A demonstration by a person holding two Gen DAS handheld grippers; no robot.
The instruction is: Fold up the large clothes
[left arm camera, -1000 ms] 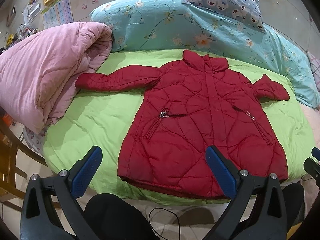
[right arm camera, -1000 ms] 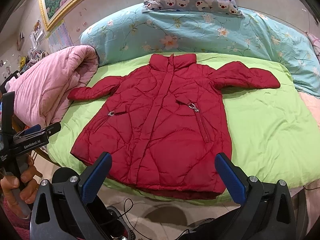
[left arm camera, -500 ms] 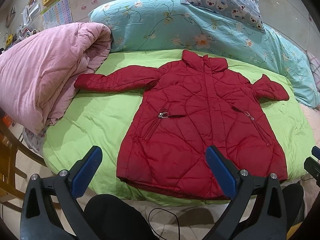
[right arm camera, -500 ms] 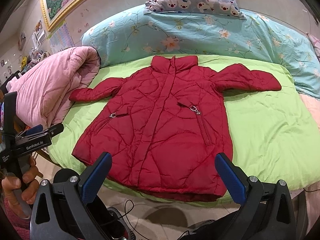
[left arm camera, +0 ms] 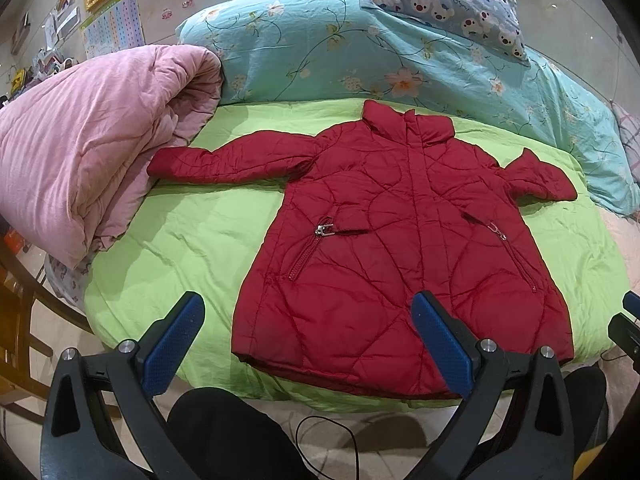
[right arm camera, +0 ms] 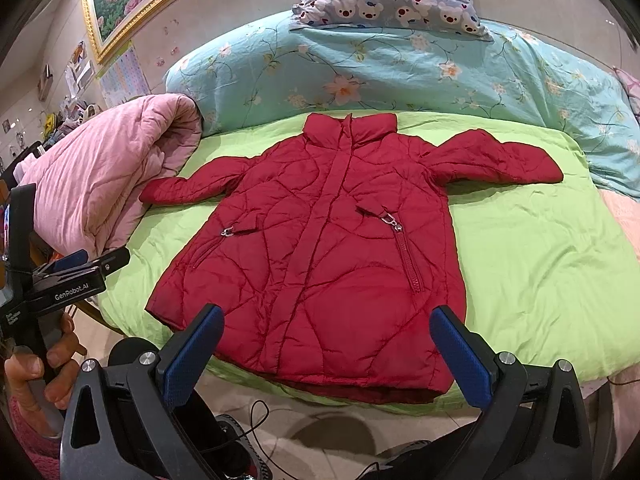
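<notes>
Spreading wide at the bottom of the left wrist view, the left gripper (left arm camera: pixel 308 334) has its blue-padded fingers (left arm camera: pixel 176 340) far apart with nothing between them. The right gripper (right arm camera: pixel 326 346), low in its own view, stands likewise agape and empty. Both hang short of the bed's near edge, above the tiled floor (right arm camera: pixel 340 432), where a thin black cable (left arm camera: pixel 328 436) loops.

Just beyond the fingertips lies the red quilted coat (left arm camera: pixel 400 248), spread flat, front up, on the lime-green sheet (left arm camera: pixel 192 240). Its hem fills the lower middle of each frame, nearest the tongs; its collar points toward the upper middle. One sleeve reaches toward the left of the frame, its cuff touching or just beside the rolled pink quilt (left arm camera: pixel 88 140); the other sleeve stretches to the right. Behind the collar runs a turquoise flowered duvet (left arm camera: pixel 340 48), and on top of that sits a bear-print pillow (left arm camera: pixel 440 4).

The right wrist view alone shows the left gripper from the side at the left edge, black with white lettering, and the person's hand (right arm camera: pixel 36 376) wrapped round its handle, a fuzzy pink sleeve below. It also shows more of the gold-framed picture (right arm camera: pixel 132 4) at upper left. The left wrist view shows only a sliver of the right gripper at its right edge, and a wooden chair (left arm camera: pixel 20 320) at lower left.
</notes>
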